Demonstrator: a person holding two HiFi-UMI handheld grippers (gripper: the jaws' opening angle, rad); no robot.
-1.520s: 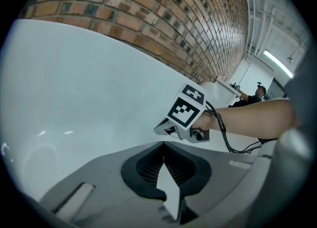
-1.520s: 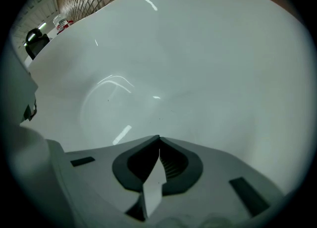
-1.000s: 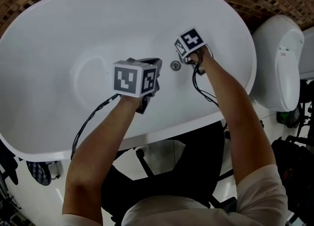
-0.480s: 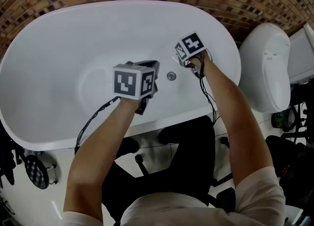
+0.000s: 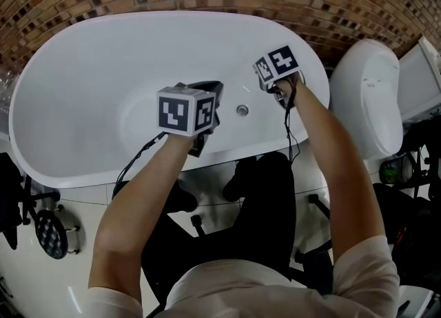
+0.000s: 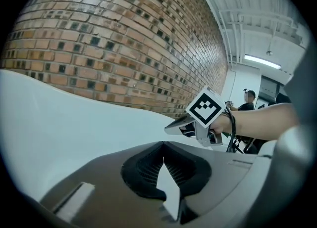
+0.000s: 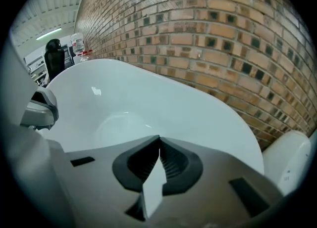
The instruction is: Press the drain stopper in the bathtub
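Two tongs (image 5: 218,92) (image 5: 264,75), drain stopper (image 5: 242,110) between

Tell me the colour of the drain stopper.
Silver metal drain stopper, against the white bathtub; best in the head view.

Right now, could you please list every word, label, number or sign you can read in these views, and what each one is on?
No words or numbers are readable.
Left gripper and right gripper: square marker patterns only, no letters.
Toilet: a faint mark, too small to read.
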